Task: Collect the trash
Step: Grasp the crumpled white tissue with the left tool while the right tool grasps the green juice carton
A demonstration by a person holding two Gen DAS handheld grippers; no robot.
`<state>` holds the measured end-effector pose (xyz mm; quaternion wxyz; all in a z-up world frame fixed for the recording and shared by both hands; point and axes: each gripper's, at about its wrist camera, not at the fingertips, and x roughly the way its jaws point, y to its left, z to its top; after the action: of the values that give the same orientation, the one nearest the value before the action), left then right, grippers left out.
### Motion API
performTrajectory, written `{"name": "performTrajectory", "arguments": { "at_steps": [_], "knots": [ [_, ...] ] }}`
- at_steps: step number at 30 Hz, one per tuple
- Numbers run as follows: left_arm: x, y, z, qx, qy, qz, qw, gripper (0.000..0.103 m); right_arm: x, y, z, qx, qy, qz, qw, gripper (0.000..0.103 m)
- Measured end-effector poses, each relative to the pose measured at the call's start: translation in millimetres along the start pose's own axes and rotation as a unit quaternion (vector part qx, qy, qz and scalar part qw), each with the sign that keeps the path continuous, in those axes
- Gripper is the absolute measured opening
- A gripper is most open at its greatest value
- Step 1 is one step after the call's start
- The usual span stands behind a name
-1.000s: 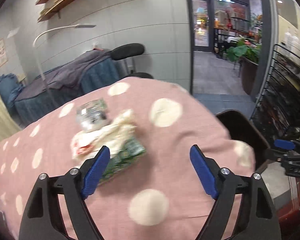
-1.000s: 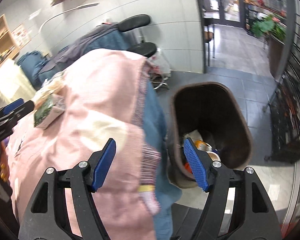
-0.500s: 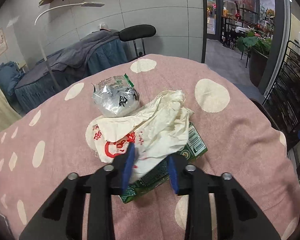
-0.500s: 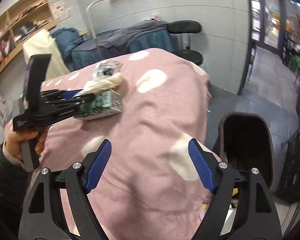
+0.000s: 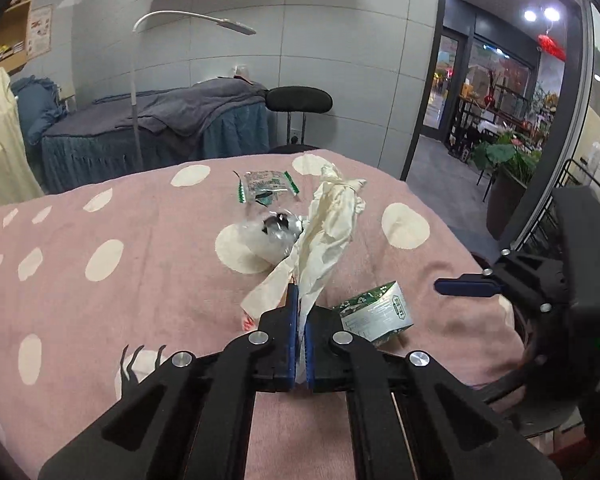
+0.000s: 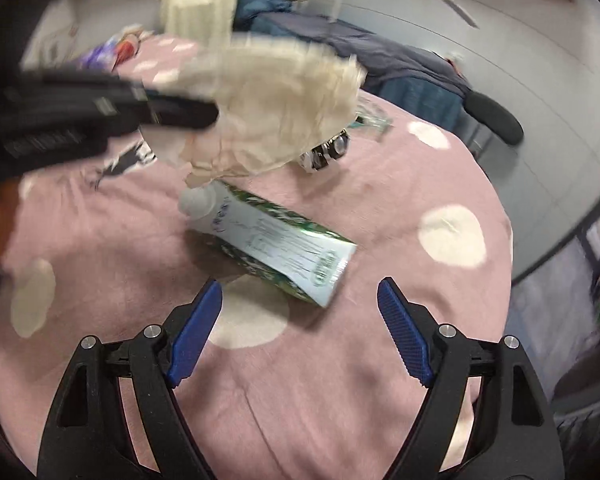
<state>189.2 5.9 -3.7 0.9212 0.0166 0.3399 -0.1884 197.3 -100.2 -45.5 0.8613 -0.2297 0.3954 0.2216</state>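
My left gripper [image 5: 299,312] is clamped on the paper bag [image 5: 328,224]; right gripper [image 6: 300,320] is apart over the carton [image 6: 276,240] (bedspread [image 5: 100,300]).

1. The blanket [image 5: 148,280] is dusty pink with cream polka dots and a small black printed figure near its front edge.
2. The crumpled paper bag [image 5: 328,232] is cream, with a bit of red print at its lower corner.
3. The carton [image 6: 276,240] is green-patterned with a white panel of dark text and a white cap.
4. The wrapper [image 5: 266,186] is clear with green zigzag ends.
5. The foil packet [image 5: 276,232] looks silvery, though glare blurs it.
6. Both the left gripper [image 5: 300,328] and right gripper [image 6: 300,332] are black with blue pads.
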Motion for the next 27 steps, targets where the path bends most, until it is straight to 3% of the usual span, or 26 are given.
{"name": "performTrajectory", "arguments": {
  "at_steps": [5, 9, 12, 19, 27],
  "knots": [
    [-28, 18, -4, -0.036, -0.025, 0.003, 0.9990, 0.004, 26, 21, 21, -0.109, 0.008, -0.038, 0.993, 0.080],
    [-36, 27, -7, -0.044, -0.034, 0.033, 0.9979, 0.004, 56, 30, 27, -0.166, 0.054, -0.052, 0.983, 0.080],
    [-37, 34, -10, -0.054, -0.033, 0.038, 0.9973, 0.004, 70, 45, 21, -0.219, 0.055, -0.077, 0.971, 0.080],
    [-37, 39, -15, -0.065, -0.030, 0.040, 0.9966, 0.004, 58, 53, 14, -0.227, 0.039, -0.074, 0.970, 0.066],
    [-34, 28, -18, -0.058, -0.025, 0.026, 0.9977, 0.004, 14, 49, -2, -0.172, 0.006, -0.015, 0.985, 0.057]
  ]
}}
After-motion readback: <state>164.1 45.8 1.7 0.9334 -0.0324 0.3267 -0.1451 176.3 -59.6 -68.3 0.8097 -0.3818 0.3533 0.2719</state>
